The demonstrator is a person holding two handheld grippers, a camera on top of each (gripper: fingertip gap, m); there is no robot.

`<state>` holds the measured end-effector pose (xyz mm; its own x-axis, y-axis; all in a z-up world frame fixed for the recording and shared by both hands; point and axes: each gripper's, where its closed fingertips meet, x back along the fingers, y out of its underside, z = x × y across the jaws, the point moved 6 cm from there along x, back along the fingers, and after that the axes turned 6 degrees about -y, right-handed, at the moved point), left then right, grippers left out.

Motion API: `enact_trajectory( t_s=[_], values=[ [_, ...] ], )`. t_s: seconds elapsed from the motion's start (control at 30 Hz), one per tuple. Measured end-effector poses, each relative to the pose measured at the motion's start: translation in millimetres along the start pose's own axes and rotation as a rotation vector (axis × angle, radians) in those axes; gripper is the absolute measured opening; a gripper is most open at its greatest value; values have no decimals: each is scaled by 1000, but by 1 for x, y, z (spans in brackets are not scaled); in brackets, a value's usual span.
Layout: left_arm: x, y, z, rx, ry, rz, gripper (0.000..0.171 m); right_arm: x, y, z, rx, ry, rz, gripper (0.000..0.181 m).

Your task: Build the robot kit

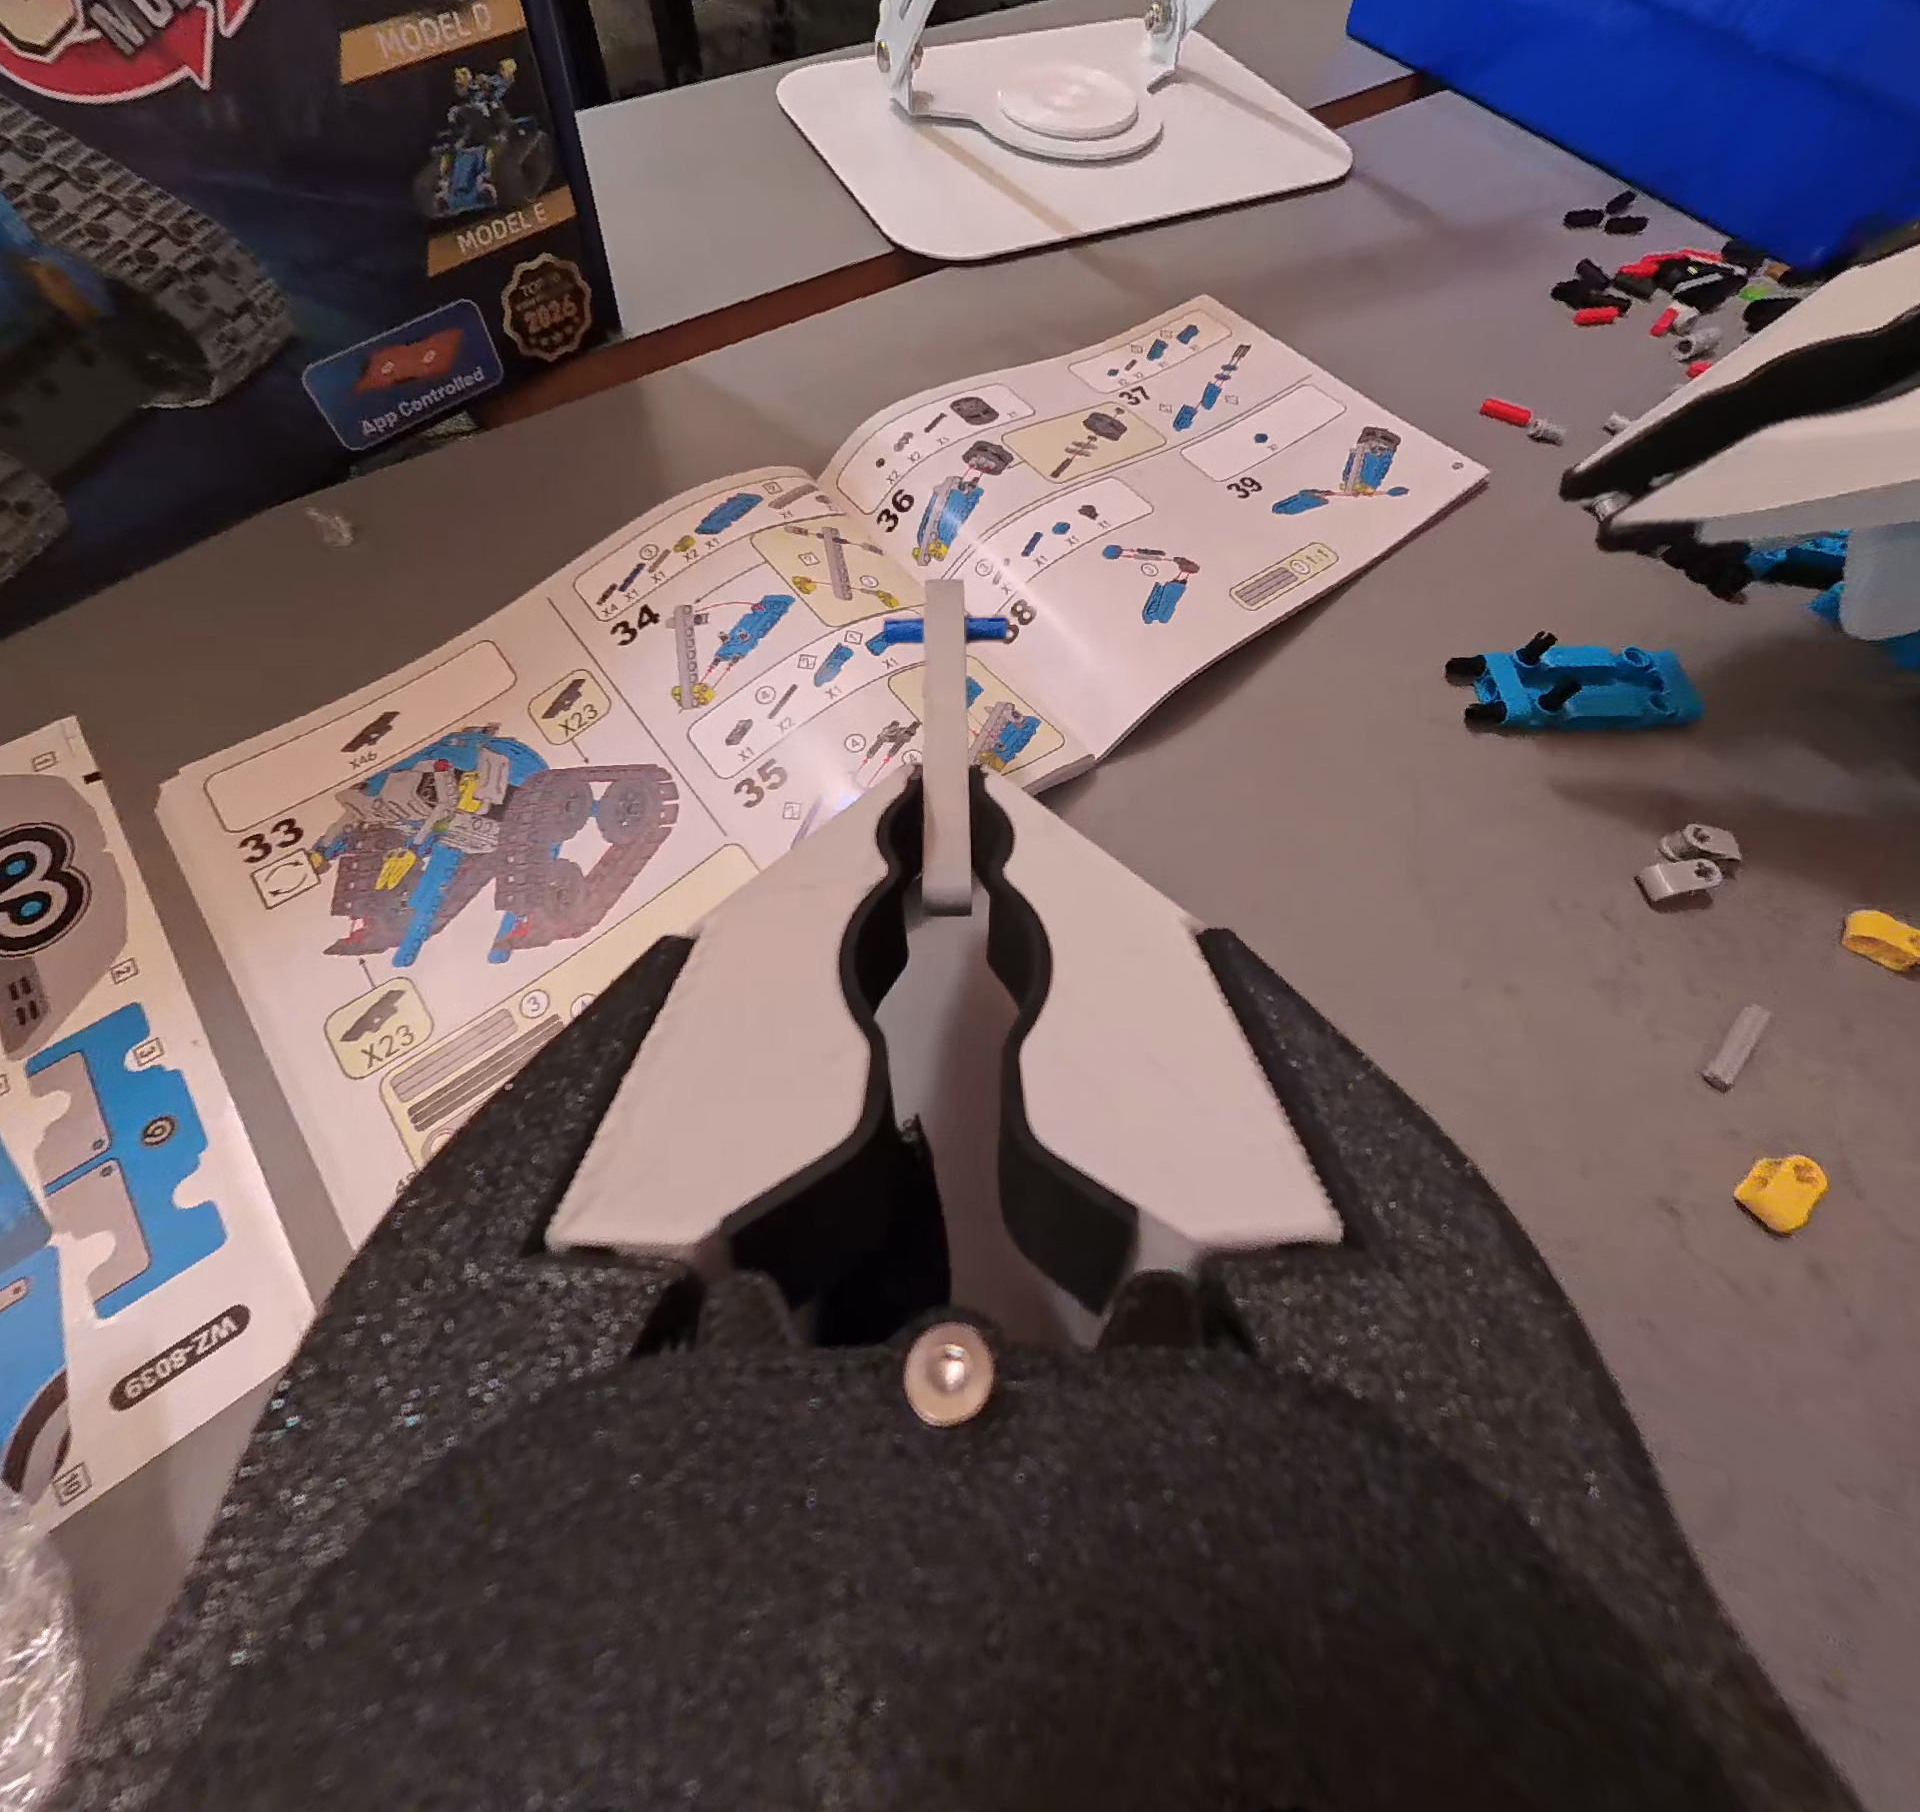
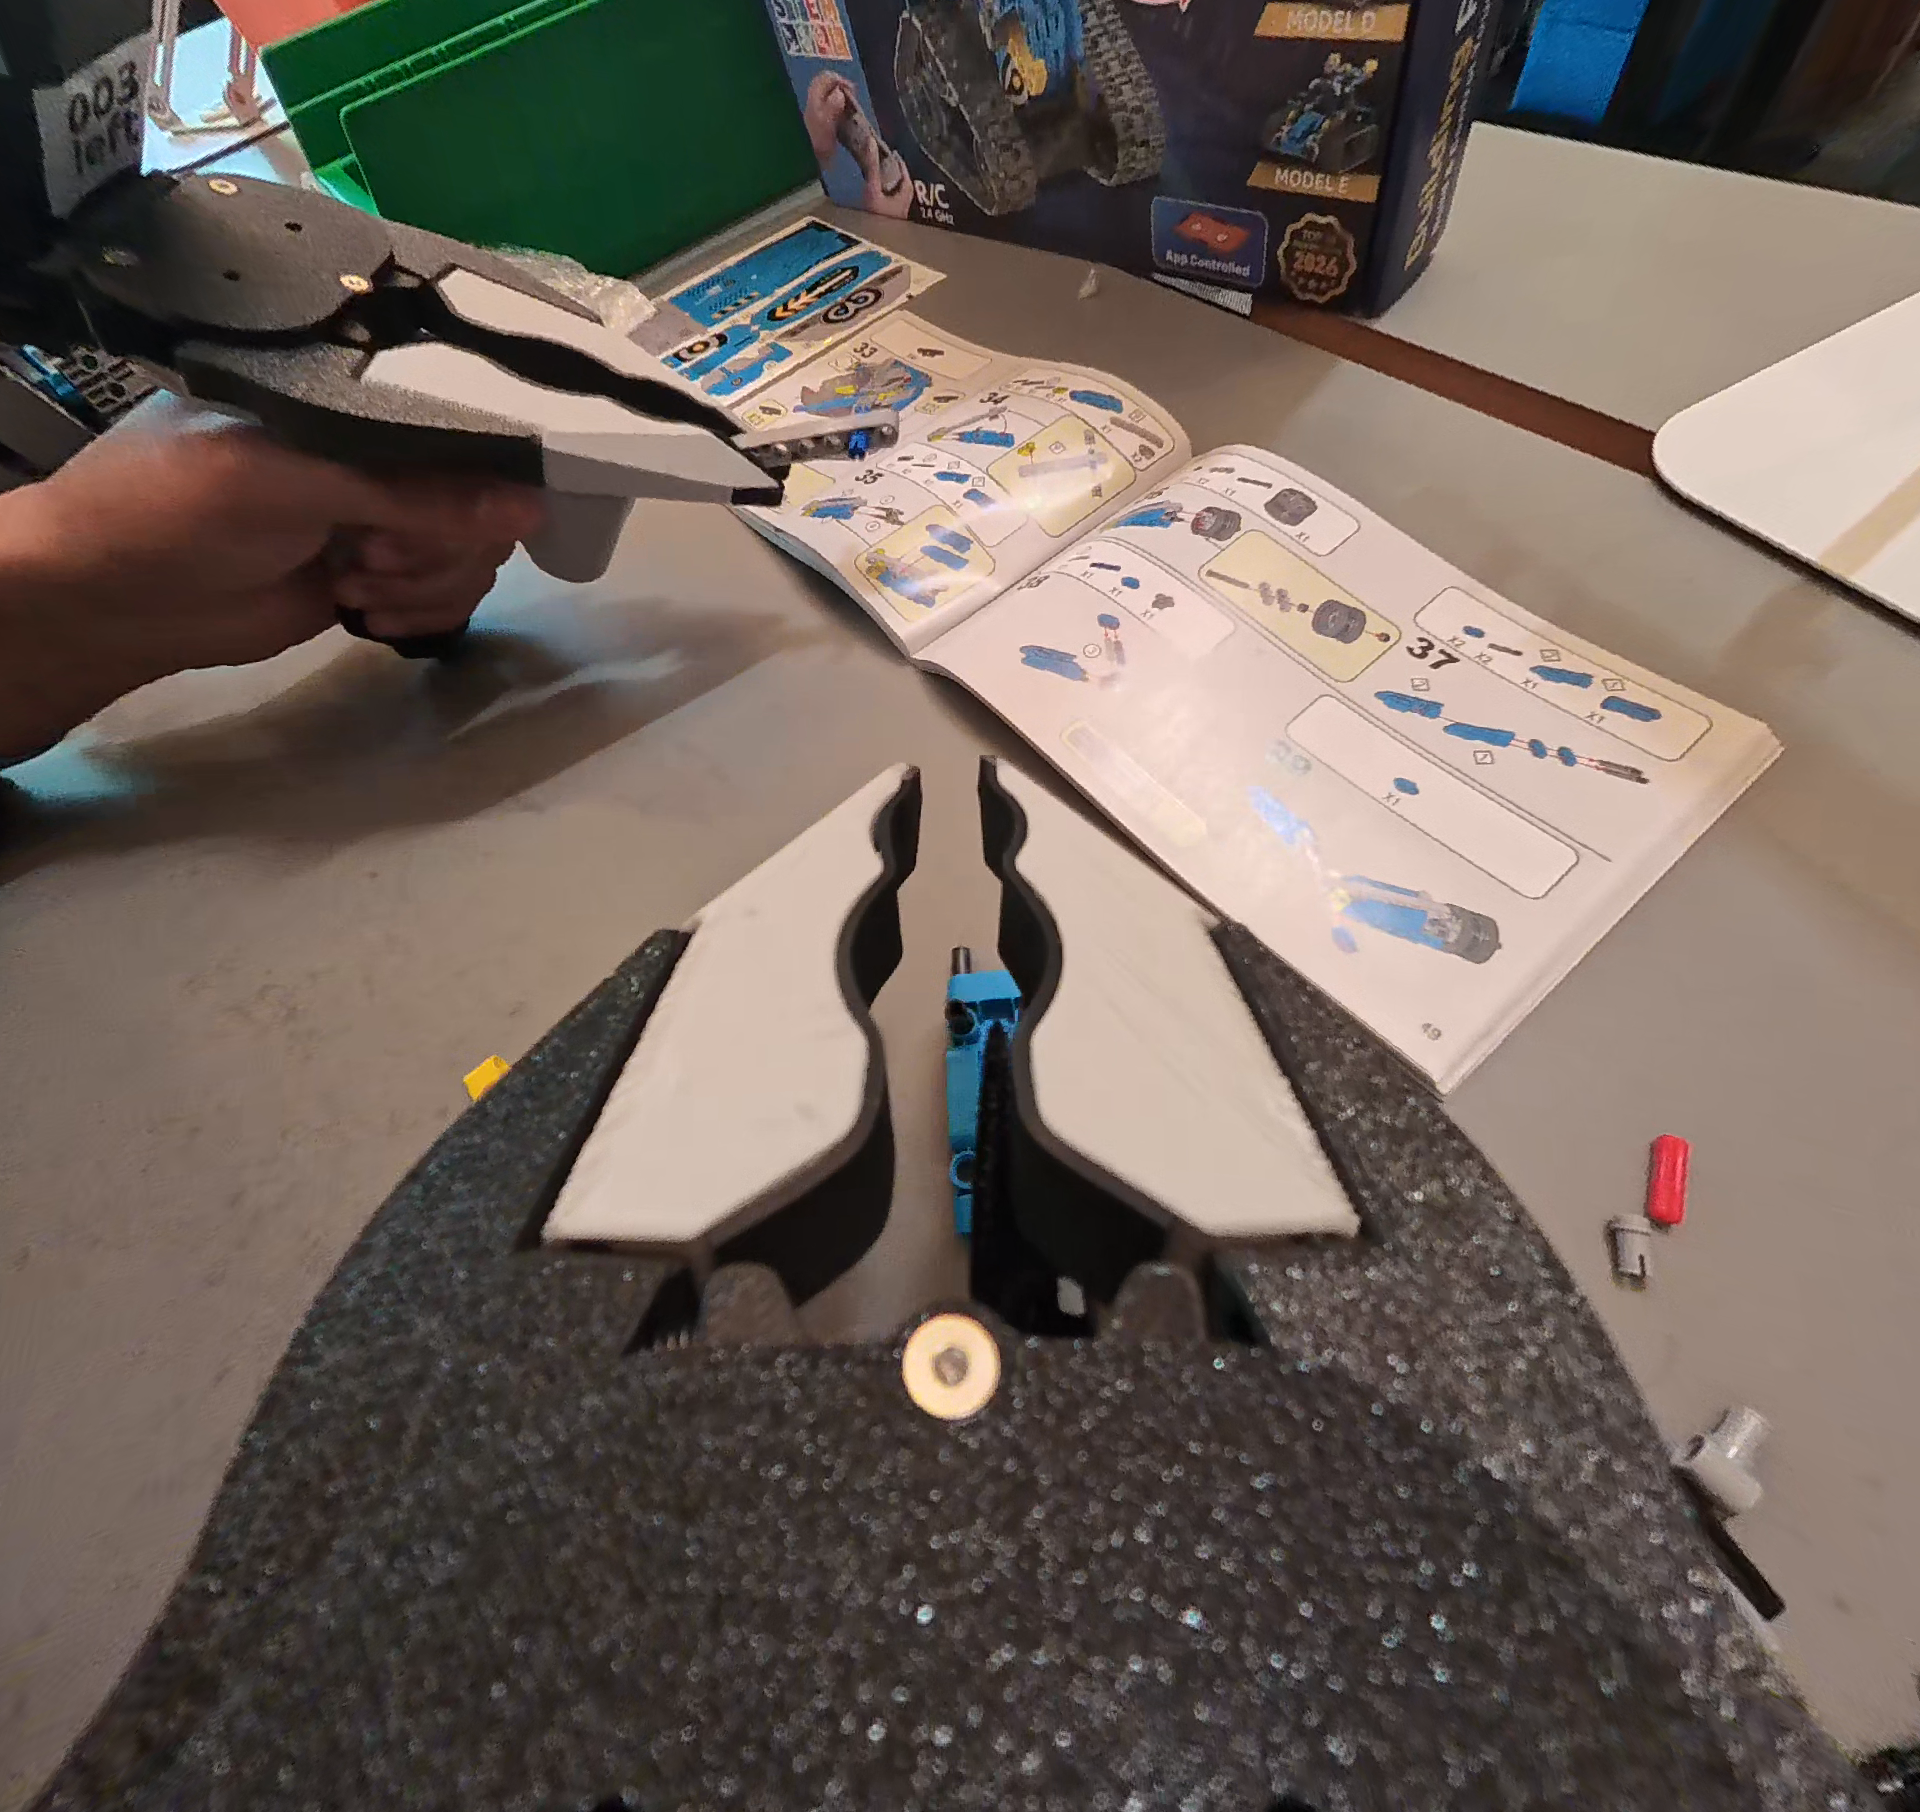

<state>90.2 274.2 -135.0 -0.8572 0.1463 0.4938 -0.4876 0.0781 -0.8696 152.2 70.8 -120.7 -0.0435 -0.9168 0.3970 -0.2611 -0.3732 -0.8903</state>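
My left gripper point(image 1: 945, 775) is shut on a long grey beam point(image 1: 945, 713) that sticks out forward over an open instruction booklet point(image 1: 1143, 515). A blue pin point(image 1: 987, 630) crosses the beam near its far end. In the right wrist view the left gripper point(image 2: 764, 469), held by a hand point(image 2: 208, 557), shows the same beam point(image 2: 831, 443). My right gripper point(image 2: 951, 786) is narrowly open above the grey table point(image 2: 312, 931). A blue part point(image 2: 971, 1066) with a black pin shows in the gap beside the right finger's pad; I cannot tell if it touches. The right gripper also shows in the left wrist view point(image 1: 1595, 505).
A toy box point(image 2: 1143, 48), green bin point(image 2: 561, 110), sticker sheet point(image 1: 104, 1087) and white stand base point(image 1: 1060, 141) ring the booklet. Loose parts lie at the right: a blue part with black pins point(image 1: 1579, 687), grey connectors point(image 1: 1688, 863), yellow pieces point(image 1: 1782, 1191), a red pin point(image 2: 1670, 1178). Spacing between my two grippers at the tips: around 15 cm. The blue pin point(image 1: 987, 630) lies some 8 cm from my left tips, 12 cm from my right tips.
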Motion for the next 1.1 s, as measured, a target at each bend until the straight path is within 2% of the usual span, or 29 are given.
enact_trajectory(
  t_s=[0.17,0.33,0.4,0.53,0.63,0.77,0.83,1.1],
  values=[
    [-1,1,0,-13,-8,-5,7,4,1,5,-29,4,9,11],
    [1,-1,5,-16,9,6,7,13,5,18,20,63,-63,11],
    [4,-5,13,-16,65,25,7,12,12,11,19,-31,-144,12],
    [9,-10,30,-48,146,42,7,23,29,-23,162,-286,-347,12],
    [6,-5,42,-112,164,15,7,29,39,-36,139,-377,-437,15],
    [1,3,56,-227,141,-42,7,17,53,-35,178,-306,-544,17],
    [0,7,62,-266,132,-63,7,16,49,-36,195,-294,-527,16],
    [-5,18,74,-262,162,-153,7,13,49,-32,226,-214,-560,16]
  ],
)
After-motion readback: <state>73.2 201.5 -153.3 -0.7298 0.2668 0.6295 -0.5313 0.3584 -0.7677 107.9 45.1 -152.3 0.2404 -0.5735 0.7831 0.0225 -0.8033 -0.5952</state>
